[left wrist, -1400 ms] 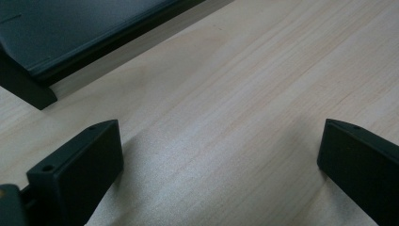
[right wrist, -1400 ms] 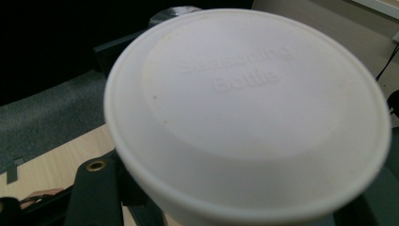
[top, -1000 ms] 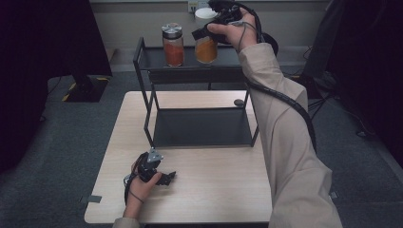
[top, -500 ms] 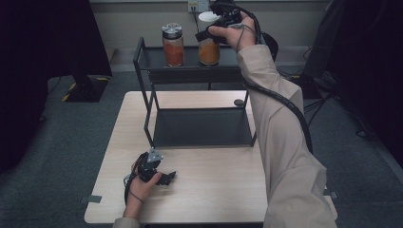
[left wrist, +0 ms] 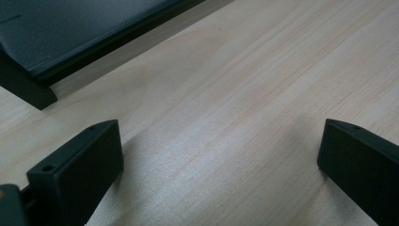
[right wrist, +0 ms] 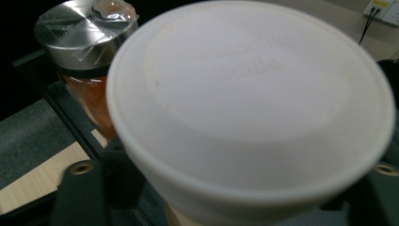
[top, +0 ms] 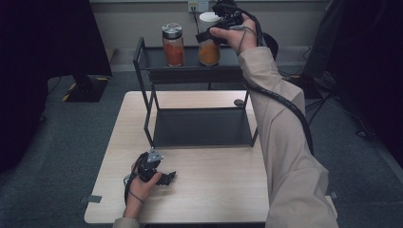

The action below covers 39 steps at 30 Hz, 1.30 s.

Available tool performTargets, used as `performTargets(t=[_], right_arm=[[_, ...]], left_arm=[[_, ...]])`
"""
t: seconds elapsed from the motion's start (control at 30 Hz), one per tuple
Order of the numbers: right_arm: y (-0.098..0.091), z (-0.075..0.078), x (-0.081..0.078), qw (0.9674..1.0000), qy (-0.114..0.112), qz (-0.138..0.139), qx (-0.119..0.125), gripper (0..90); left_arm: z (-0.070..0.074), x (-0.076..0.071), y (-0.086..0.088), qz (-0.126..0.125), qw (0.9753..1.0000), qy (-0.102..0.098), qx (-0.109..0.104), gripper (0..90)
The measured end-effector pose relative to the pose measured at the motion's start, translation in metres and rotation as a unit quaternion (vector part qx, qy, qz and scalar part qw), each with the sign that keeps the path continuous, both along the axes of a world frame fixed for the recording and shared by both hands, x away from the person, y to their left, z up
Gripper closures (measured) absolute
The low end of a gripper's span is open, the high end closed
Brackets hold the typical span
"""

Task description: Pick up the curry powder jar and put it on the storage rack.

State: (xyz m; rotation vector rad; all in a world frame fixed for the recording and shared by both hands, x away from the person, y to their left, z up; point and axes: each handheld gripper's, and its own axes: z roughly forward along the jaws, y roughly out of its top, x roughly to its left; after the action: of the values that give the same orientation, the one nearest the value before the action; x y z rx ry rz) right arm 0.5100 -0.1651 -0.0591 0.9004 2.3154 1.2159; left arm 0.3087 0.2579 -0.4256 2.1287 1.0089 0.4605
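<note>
Two jars stand on the top shelf of the black rack (top: 142, 57), in the upper middle of the high view. We see the white-lidded jar (top: 209, 40) of orange contents on the right, with the right gripper (top: 209, 34) at its lid. In the right gripper view that white lid (right wrist: 249, 103) sits between the two black jaws, which rise at the bottom left and bottom right of the frame. Those jaws have just been opening; whether their pads touch the jar we cannot tell. Just to the left stands the metal-lidded jar (top: 173, 44), also orange inside, close to the first but apart from it. The person's right sleeve (top: 285, 142) runs down the right side of the frame. At the lower left, the left gripper (top: 167, 177) rests on the wooden table (top: 214, 190), its jaws wide apart over bare wood in the left gripper view.
</note>
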Motion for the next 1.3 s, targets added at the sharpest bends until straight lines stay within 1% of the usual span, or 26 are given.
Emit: performTargets(t=[0.07, 0.1, 0.13, 0.2, 0.27, 0.3, 0.33, 0.4, 0.47, 0.57, 0.67, 0.73, 0.87, 0.97, 1.0, 1.07, 1.17, 1.2, 1.23, 1.3], right_arm=[[0.001, 0.000, -0.001, 1.0000, 0.004, -0.005, -0.003, 12.4], [0.001, 0.000, -0.001, 0.9999, 0.010, -0.004, -0.006, 7.5], [0.001, -0.002, -0.003, 0.9999, 0.011, -0.006, -0.005, 5.9], [-0.001, -0.005, -0.008, 0.9999, 0.004, -0.011, 0.001, 3.7], [-0.003, -0.006, -0.012, 0.9998, 0.002, -0.018, 0.003, 2.0], [-0.003, -0.008, -0.018, 0.9996, -0.007, -0.026, 0.008, 1.4], [-0.004, -0.009, -0.021, 0.9995, -0.009, -0.028, 0.009, 1.2], [-0.007, -0.010, -0.026, 0.9993, -0.011, -0.031, 0.020, 1.1], [-0.011, -0.011, -0.031, 0.9991, -0.006, -0.029, 0.031, 1.1], [-0.013, -0.013, -0.037, 0.9988, -0.006, -0.029, 0.038, 1.0], [-0.013, -0.014, -0.042, 0.9990, -0.008, -0.028, 0.033, 1.0], [-0.014, -0.017, -0.045, 0.9991, -0.008, -0.025, 0.034, 1.1], [-0.014, -0.025, -0.051, 0.9992, -0.010, -0.020, 0.033, 1.5], [-0.015, -0.029, -0.053, 0.9993, -0.010, -0.017, 0.032, 1.7], [-0.016, -0.032, -0.057, 0.9992, -0.011, -0.017, 0.035, 1.9], [-0.016, -0.034, -0.058, 0.9992, -0.012, -0.014, 0.037, 1.9], [-0.018, -0.038, -0.063, 0.9991, -0.012, -0.009, 0.040, 1.8], [-0.019, -0.042, -0.067, 0.9990, -0.013, -0.005, 0.042, 1.8], [-0.019, -0.042, -0.067, 0.9990, -0.013, -0.005, 0.042, 1.8], [-0.021, -0.047, -0.073, 0.9990, -0.014, 0.005, 0.043, 1.9]], left_arm=[[0.000, 0.000, 0.000, 0.000, 1.0000, 0.000, 0.000, 0.0], [0.000, 0.000, 0.000, 0.000, 1.0000, 0.000, 0.000, 0.0], [0.000, 0.000, 0.000, 0.000, 1.0000, 0.000, 0.000, 0.0], [0.000, 0.000, 0.000, 0.000, 1.0000, 0.000, 0.000, 0.0], [0.000, 0.000, 0.000, 0.000, 1.0000, 0.000, 0.000, 0.0], [0.000, 0.000, 0.000, 0.000, 1.0000, 0.000, 0.000, 0.0], [0.000, 0.000, 0.000, 0.000, 1.0000, 0.000, 0.000, 0.0], [0.000, 0.000, 0.000, 0.000, 1.0000, 0.000, 0.000, 0.0], [0.000, 0.000, 0.000, 0.000, 1.0000, 0.000, 0.000, 0.0], [0.000, 0.000, 0.000, 0.000, 1.0000, 0.000, 0.000, 0.0], [0.000, 0.000, 0.000, 0.000, 1.0000, 0.000, 0.000, 0.0], [0.000, 0.000, 0.000, 0.000, 1.0000, 0.000, 0.000, 0.0], [0.000, 0.000, 0.000, 0.000, 1.0000, 0.000, 0.000, 0.0], [0.000, 0.000, 0.000, 0.000, 1.0000, 0.000, 0.000, 0.0], [0.000, 0.000, 0.000, 0.000, 1.0000, 0.000, 0.000, 0.0], [0.000, 0.000, 0.000, 0.000, 1.0000, 0.000, 0.000, 0.0], [0.000, 0.000, 0.000, 0.000, 1.0000, 0.000, 0.000, 0.0], [0.000, 0.000, 0.000, 0.000, 1.0000, 0.000, 0.000, 0.0], [0.000, 0.000, 0.000, 0.000, 1.0000, 0.000, 0.000, 0.0], [0.000, 0.000, 0.000, 0.000, 1.0000, 0.000, 0.000, 0.0]])
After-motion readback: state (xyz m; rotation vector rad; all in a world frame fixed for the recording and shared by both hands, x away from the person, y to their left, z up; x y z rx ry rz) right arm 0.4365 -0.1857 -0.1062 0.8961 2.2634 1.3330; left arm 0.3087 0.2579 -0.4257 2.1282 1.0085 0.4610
